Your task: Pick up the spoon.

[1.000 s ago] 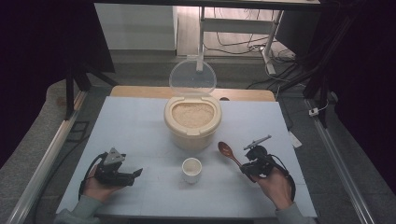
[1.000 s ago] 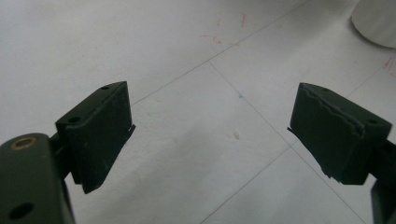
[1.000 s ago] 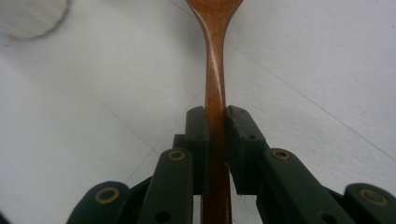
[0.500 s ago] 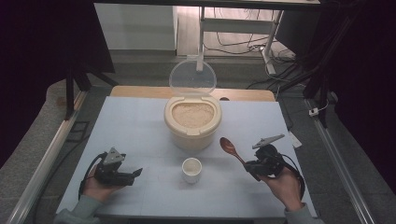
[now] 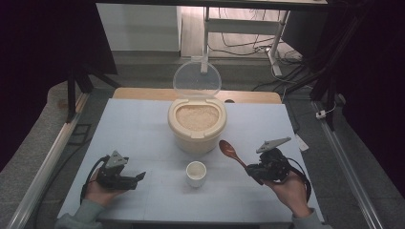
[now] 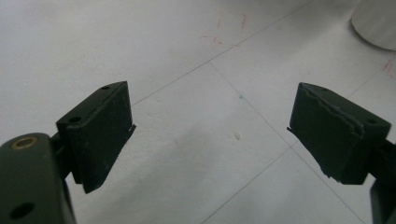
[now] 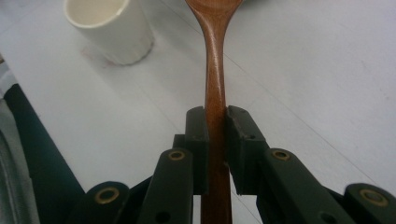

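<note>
Nearest the person, the right gripper point(image 5: 255, 172) is pinching the spoon point(image 5: 230, 151) by its handle, jaws pressed tight on the wood on both sides; in the right gripper view the handle runs straight up between them. The spoon is off the table point(image 5: 143, 133), bowl pointing up and left toward the middle, empty as far as I can tell. Over on the other side the left gripper point(image 5: 141, 176) just sits low by the table's near edge, jaws spread wide with nothing between them.

A bit farther in, between the 2 grippers, there's the small cup point(image 5: 196, 172), upright and looking empty. Behind that is the rice bin point(image 5: 197, 125), lid flipped up at the back, full of rice point(image 5: 197, 116).

My read: this is the "spoon picked up, about to scoop" step. Next move needs the spoon carried over the bin's front rim, bowl tipped down into the rice, then brought back level so nothing spills on the way to the cup. The cup is light, so the left gripper may have to steady it.
</note>
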Demonstrator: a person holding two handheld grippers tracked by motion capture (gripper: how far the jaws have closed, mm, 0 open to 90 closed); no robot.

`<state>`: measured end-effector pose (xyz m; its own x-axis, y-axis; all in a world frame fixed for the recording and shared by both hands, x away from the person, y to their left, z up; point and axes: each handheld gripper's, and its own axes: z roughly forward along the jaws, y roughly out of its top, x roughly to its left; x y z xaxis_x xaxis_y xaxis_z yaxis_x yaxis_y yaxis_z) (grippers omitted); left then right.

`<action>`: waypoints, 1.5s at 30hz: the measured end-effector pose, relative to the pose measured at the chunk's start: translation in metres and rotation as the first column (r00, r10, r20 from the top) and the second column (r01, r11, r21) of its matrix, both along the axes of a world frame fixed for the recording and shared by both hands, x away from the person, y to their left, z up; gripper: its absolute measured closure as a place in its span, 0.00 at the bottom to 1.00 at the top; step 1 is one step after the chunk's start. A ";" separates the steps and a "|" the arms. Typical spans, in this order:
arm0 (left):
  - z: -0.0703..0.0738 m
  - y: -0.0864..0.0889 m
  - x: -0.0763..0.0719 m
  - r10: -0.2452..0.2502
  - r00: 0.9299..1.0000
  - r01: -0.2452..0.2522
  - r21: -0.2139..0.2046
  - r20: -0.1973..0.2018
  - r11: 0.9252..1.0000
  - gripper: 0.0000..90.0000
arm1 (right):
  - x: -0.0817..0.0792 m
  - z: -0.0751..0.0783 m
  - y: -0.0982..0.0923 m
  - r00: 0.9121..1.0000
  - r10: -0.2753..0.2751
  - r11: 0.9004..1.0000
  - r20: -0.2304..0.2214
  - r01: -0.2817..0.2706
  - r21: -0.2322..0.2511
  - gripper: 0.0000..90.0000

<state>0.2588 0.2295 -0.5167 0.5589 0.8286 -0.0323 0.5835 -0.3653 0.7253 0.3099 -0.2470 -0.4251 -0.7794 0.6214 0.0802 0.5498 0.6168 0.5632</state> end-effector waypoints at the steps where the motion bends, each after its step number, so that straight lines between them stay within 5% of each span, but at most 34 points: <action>1: 0.000 0.000 0.000 0.000 1.000 0.000 0.000 0.000 1.000 0.15 | 0.000 0.001 0.001 1.000 0.005 1.000 0.002 -0.005 0.002 0.87; 28: -0.001 -0.002 0.001 -0.006 1.000 0.006 0.001 -0.004 1.000 0.15 | -0.002 0.004 0.030 0.990 0.133 0.991 0.053 -0.133 -0.001 0.87; 45: -0.001 -0.002 0.001 -0.006 1.000 0.006 0.004 -0.006 1.000 0.15 | -0.002 0.003 0.056 0.969 0.234 0.972 0.084 -0.231 -0.043 0.87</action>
<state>0.2603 0.2273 -0.5174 0.5633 0.8256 -0.0325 0.5857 -0.3713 0.7205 0.3081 -0.1905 -0.4222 -0.9059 0.4234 -0.0127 0.3382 0.7409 0.5802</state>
